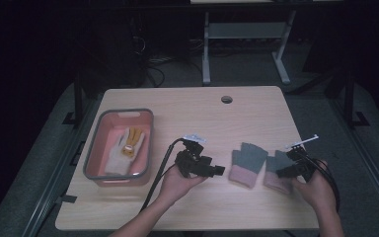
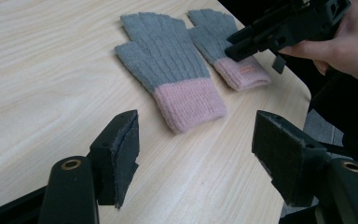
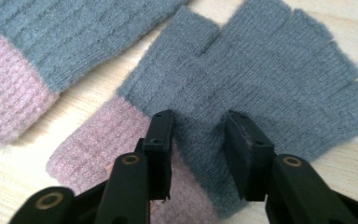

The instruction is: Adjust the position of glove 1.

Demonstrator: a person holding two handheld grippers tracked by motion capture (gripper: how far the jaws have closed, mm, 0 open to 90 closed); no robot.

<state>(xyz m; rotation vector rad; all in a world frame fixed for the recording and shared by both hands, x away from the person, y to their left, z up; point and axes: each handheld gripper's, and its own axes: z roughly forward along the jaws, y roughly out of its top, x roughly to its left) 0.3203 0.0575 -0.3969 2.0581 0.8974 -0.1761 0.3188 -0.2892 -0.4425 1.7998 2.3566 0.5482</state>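
Observation:
Two grey fingerless gloves with pink cuffs lie side by side on the wooden table, one to the left and one to the right. My right gripper points down onto the right glove near where grey meets pink. Its jaws stand partly apart with a ridge of grey knit between them, and the tips rest on the fabric. The other glove lies just beside it. My left gripper hovers open over bare table, short of the left glove's pink cuff, with nothing between its jaws.
A pink basin with a grey rim stands at the table's left and holds a white and yellow glove. A cable hole sits near the far edge. The right glove lies close to the table's right edge.

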